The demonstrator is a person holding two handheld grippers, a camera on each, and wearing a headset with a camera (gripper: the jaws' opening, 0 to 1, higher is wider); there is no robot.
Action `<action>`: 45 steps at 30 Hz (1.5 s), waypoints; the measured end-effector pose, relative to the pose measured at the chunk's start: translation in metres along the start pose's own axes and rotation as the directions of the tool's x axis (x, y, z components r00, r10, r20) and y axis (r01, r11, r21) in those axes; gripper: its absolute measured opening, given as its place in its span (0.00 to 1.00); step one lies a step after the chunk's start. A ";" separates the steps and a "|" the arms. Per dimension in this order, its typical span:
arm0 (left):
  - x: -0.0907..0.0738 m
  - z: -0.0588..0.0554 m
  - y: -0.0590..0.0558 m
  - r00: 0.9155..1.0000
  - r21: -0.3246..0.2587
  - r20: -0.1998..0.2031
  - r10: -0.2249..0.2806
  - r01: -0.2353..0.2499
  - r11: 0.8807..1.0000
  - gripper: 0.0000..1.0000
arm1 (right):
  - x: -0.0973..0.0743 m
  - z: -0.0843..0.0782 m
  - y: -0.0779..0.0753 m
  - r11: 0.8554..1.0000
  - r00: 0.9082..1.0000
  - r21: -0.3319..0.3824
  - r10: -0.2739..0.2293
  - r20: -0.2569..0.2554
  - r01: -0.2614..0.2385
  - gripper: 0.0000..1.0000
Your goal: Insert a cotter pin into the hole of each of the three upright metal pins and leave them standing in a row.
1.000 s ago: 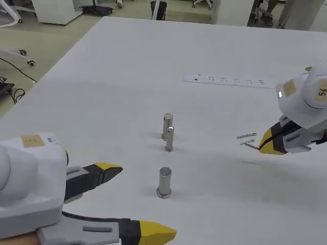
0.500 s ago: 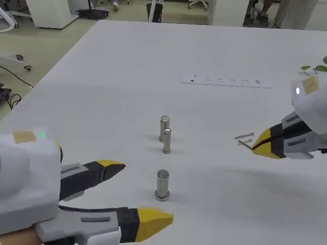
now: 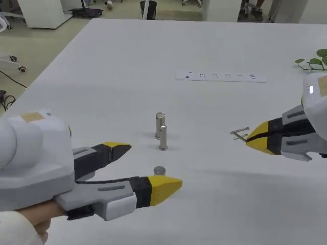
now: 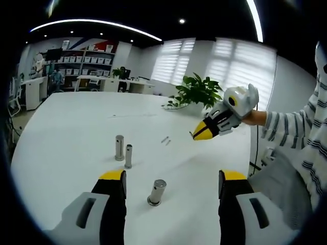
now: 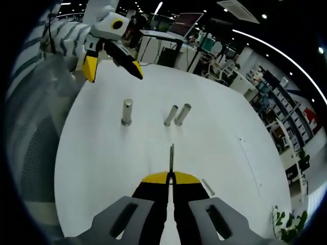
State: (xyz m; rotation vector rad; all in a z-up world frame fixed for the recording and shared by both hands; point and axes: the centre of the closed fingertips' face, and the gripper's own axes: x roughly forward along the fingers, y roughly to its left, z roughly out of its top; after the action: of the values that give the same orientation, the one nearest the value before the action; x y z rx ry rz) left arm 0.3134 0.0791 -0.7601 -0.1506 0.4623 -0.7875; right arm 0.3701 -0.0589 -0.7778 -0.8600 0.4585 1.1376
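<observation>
Three upright metal pins stand mid-table: two close together and a nearer one, partly hidden behind a jaw of my left gripper. That gripper is open, with the nearer pin just ahead between its jaws and untouched. My right gripper is shut on a thin cotter pin that sticks out past its tips. It hovers beside loose cotter pins lying on the table. In the right gripper view the three metal pins stand beyond the held cotter pin.
A white power strip lies flat behind the pins. A green plant reaches in at the right edge. The white table has bare room on the left. Another loose cotter pin lies by my right jaws.
My left gripper has moved forward and right, so its lower jaw now covers part of the nearest metal pin. My right gripper has stayed by the loose cotter pins.
</observation>
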 end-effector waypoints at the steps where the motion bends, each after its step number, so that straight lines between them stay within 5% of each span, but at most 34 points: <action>1: 0.002 0.000 -0.001 1.000 0.002 -0.005 -0.002 0.002 1.000 0.73 | -0.001 0.002 0.001 1.000 1.000 -0.001 -0.006 0.005 0.006 0.02; 8: 0.015 0.008 -0.010 0.999 0.000 0.005 -0.037 0.037 0.999 0.72 | -0.008 0.011 0.003 0.998 0.997 -0.014 -0.065 0.038 0.065 0.02; 12: 0.025 0.008 -0.015 0.998 -0.016 -0.021 -0.067 0.066 0.998 0.71 | -0.011 0.016 0.011 0.996 0.996 -0.024 -0.080 0.046 0.082 0.02; 19: 0.037 0.017 -0.023 0.995 -0.056 0.001 -0.101 0.101 0.993 0.71 | -0.011 0.017 0.026 0.996 0.995 -0.005 -0.091 0.052 0.091 0.02; 24: 0.043 0.018 -0.027 0.992 -0.130 0.012 -0.128 0.128 0.983 0.65 | -0.011 0.019 0.031 0.994 0.992 -0.005 -0.108 0.059 0.109 0.02; 30: 0.049 0.023 -0.028 0.992 -0.101 0.046 -0.116 0.120 0.988 0.47 | -0.013 0.024 0.039 0.994 0.991 0.001 -0.112 0.070 0.113 0.02; 36: 0.054 0.026 -0.035 0.988 -0.126 0.052 -0.145 0.151 0.980 0.45 | -0.014 0.031 0.043 0.992 0.989 -0.007 -0.122 0.078 0.123 0.02; 45: 0.058 0.020 -0.053 0.975 -0.218 0.030 -0.221 0.222 0.950 0.41 | -0.016 0.038 0.045 0.989 0.987 -0.043 -0.137 0.082 0.141 0.02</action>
State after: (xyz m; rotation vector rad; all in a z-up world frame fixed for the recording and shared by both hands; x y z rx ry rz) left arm 0.3238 -0.0007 -0.7460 -0.4174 0.5336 -0.9549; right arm 0.3186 -0.0313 -0.7594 -0.8723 0.3023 1.0536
